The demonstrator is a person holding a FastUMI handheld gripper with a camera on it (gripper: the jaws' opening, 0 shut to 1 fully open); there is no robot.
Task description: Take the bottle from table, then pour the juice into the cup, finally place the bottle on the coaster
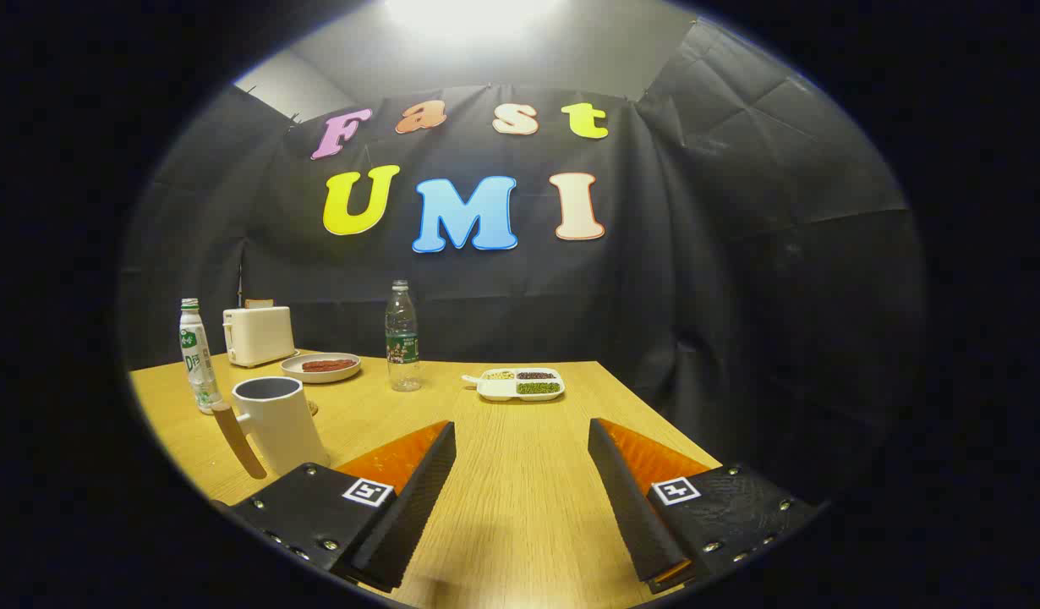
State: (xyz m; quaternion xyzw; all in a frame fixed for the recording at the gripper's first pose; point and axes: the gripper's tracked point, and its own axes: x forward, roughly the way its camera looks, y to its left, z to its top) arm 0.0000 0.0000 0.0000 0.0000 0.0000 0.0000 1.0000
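My gripper (522, 427) is open above the wooden table (520, 507), with only bare tabletop between its fingers. A white cup (276, 423) with a wooden handle stands just left of the left finger (418, 482). Behind the cup to the left stands a white bottle (198, 355) with a green label and cap. A clear plastic bottle (402, 337) with a green label stands upright farther back, beyond the left finger. A thin brown edge, maybe the coaster (314, 408), peeks out behind the cup's right side.
A white toaster (259, 334) sits at the back left, with a plate (321, 366) of red food beside it. A white divided tray (522, 384) of beans lies ahead of the fingers. The table's right edge (655, 414) runs close to the right finger.
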